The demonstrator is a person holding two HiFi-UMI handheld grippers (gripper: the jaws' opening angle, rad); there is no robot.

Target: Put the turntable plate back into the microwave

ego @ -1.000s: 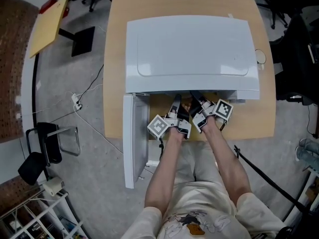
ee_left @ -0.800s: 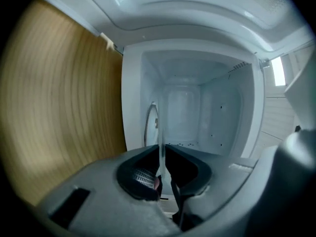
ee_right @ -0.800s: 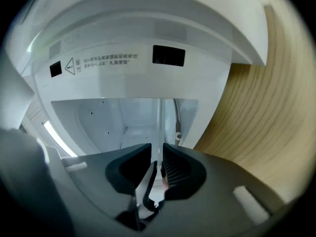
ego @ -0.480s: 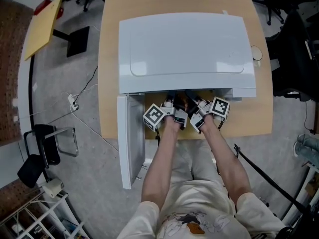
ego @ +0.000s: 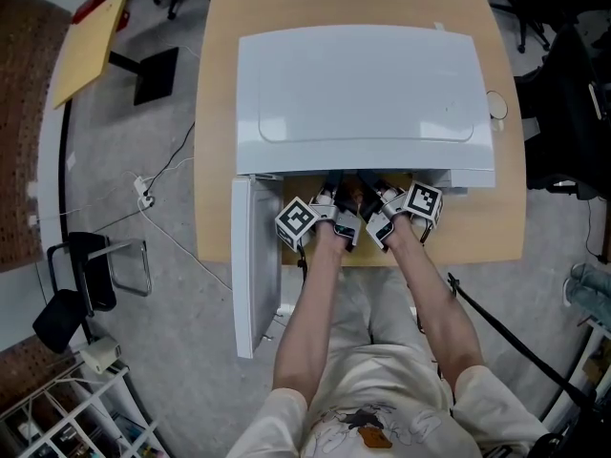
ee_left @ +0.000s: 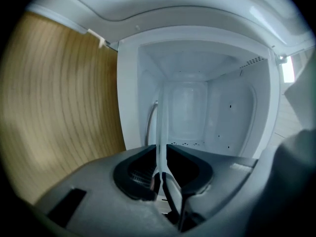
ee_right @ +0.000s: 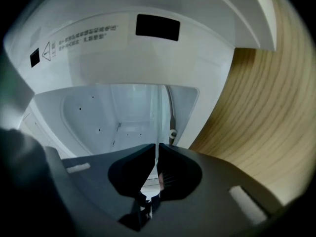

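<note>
The left gripper [ee_left: 162, 154], jaws opening, and right gripper [ee_right: 157, 154], jaws closing, are pinched on the plate [ee_left: 162, 122] at the microwave [ego: 363, 93] mouth; insertion is judged under way, with a level lowering needed next.

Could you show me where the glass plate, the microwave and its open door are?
glass plate [ee_left: 161, 122]: left gripper view, on its clear edge, seen end-on.
microwave [ego: 363, 93]: head view, on its white top.
microwave door [ego: 256, 275]: head view, on the swung-open panel.

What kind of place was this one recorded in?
Probably an office or lab workroom rather than a home kitchen: the white microwave sits on a wooden table, cables trail over a grey floor, and a black chair stands nearby.
</note>
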